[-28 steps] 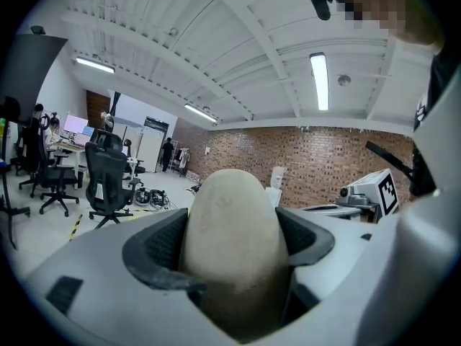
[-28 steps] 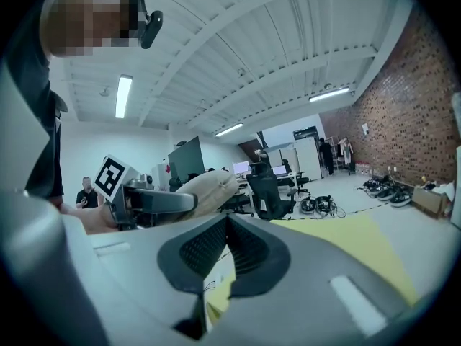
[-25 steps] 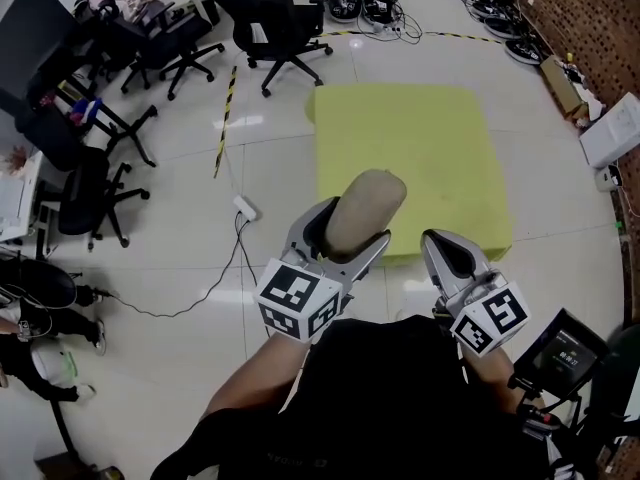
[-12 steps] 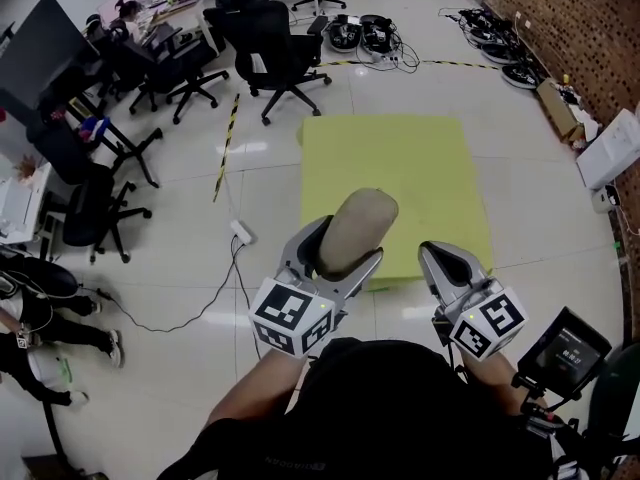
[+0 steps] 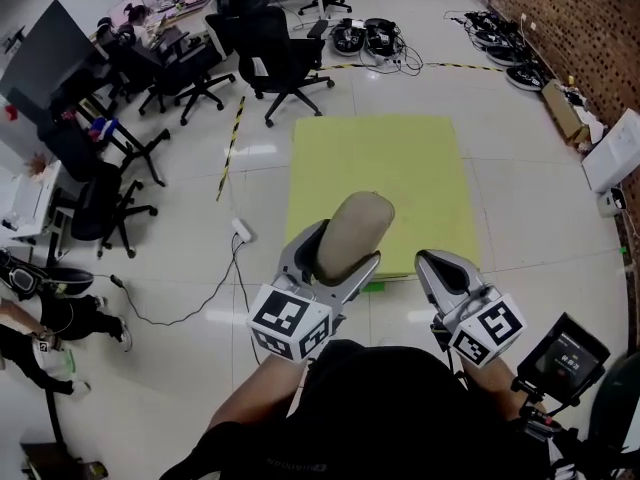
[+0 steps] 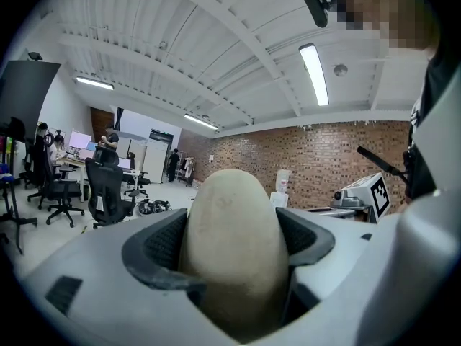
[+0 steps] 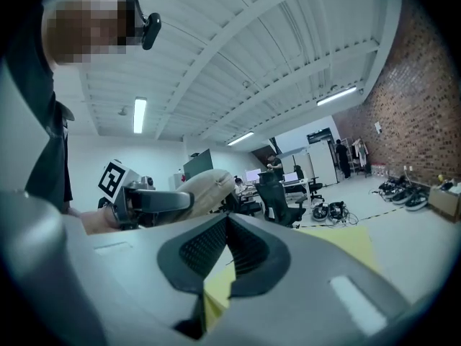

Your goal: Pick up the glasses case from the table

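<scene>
My left gripper [image 5: 343,250] is shut on the beige, oval glasses case [image 5: 353,230], held up in the air on the near side of the yellow-green table [image 5: 380,163]. In the left gripper view the case [image 6: 233,236] fills the gap between the two dark pads, standing on end. Beside it on the right, my right gripper [image 5: 438,266] is shut with nothing in it; in its own view the right gripper [image 7: 226,256] has its pads meeting. That same view shows the case [image 7: 209,184] at the left and a strip of table [image 7: 346,247] beyond.
Black office chairs [image 5: 280,43] stand beyond the table's far left corner. A power strip and cable [image 5: 242,231] lie on the tiled floor at the left. A brick wall [image 5: 590,23] and a white box [image 5: 614,148] are at the right. A small screen device [image 5: 566,352] sits near my right side.
The table has slid a little farther away and to the left in the head view. Both grippers keep their hold and their place; the case stays gripped.
</scene>
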Demonstrator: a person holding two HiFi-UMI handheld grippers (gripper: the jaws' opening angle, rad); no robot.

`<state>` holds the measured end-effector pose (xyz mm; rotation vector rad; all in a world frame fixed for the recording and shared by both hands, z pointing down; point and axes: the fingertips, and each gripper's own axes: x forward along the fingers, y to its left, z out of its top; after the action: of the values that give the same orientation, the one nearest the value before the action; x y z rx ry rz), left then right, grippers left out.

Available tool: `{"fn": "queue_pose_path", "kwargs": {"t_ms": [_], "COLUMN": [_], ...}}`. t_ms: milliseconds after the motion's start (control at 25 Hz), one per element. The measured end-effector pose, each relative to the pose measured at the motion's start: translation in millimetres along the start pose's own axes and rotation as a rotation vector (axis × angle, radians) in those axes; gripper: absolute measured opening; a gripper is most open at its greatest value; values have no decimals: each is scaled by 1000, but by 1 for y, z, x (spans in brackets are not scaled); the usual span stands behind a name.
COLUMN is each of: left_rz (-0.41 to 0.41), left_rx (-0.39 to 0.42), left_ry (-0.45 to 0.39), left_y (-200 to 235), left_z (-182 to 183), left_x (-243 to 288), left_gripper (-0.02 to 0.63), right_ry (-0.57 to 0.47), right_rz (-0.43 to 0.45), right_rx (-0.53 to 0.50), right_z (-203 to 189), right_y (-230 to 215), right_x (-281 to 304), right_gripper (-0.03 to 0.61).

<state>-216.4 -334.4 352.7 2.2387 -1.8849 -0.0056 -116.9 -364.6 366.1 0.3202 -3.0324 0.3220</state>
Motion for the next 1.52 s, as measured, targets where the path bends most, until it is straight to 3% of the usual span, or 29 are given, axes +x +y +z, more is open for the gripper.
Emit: {"fn": "queue_pose_path", "kwargs": {"t_ms": [240, 560, 1120, 1520], "left_rz": [38, 96, 67, -16], "left_rx": [-1, 5, 43, 66], "left_ry": [11, 38, 20, 10], "left_y": [-36, -53, -20, -4], "left_z": [-14, -29, -1, 10], "left_x": [-5, -11, -10, -12], "left_gripper": [391, 391, 391, 391], "right_ry": [8, -2, -21, -17], "right_rz": [33, 65, -18, -87], "right_rx": [-10, 26, 20, -3], "right_z": [-16, -27, -10, -5], "right_y": [2, -9, -9, 2], "right_x": [-32, -42, -31, -14], "right_gripper": [2, 2, 2, 0]}}
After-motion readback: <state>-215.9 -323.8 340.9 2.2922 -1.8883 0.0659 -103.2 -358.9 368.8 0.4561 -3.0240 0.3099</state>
